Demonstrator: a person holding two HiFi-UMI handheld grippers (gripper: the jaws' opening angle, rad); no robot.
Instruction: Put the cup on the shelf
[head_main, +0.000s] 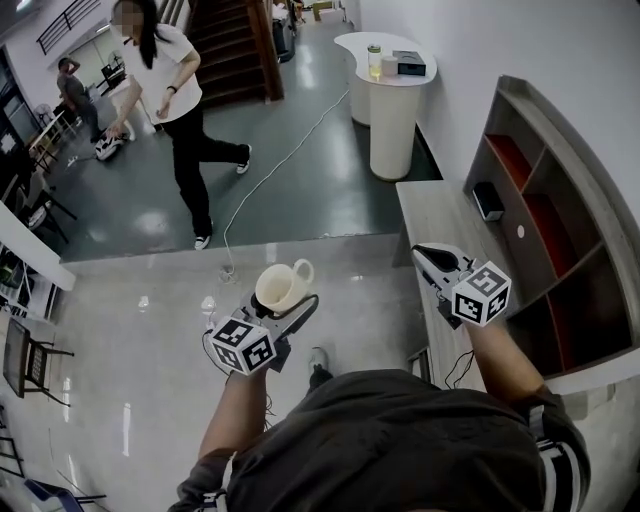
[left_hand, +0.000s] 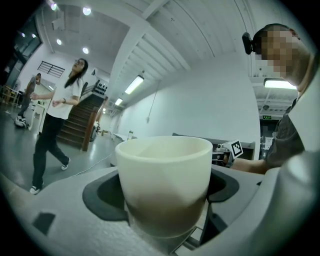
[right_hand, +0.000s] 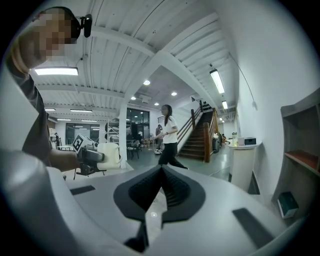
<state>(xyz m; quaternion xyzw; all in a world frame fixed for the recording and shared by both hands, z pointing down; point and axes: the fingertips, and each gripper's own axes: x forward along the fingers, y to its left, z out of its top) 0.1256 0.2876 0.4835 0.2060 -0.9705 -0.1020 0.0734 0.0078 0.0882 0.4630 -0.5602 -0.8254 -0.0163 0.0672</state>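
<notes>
Clamped round the smooth cup (head_main: 281, 284), the left gripper (head_main: 286, 306) may let it slip on the carry to the shelf (head_main: 560, 232) well to its right; the right gripper (head_main: 431, 255) is closed, empty.

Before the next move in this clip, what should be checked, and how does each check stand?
1. Grip: left claw shut on the cup, jaws against its sides: ok.
2. Spare tool: right claw has its jaws together with nothing between them: ok.
3. Room on the shelf: the compartments in view look bare: ok.
4. Route: the right claw sits between cup and shelf: probably not ok.
5. Whether the black box on the counter by the shelf is in the way: cannot tell.
6. Bystanders: the passer-by is well away: ok.
</notes>
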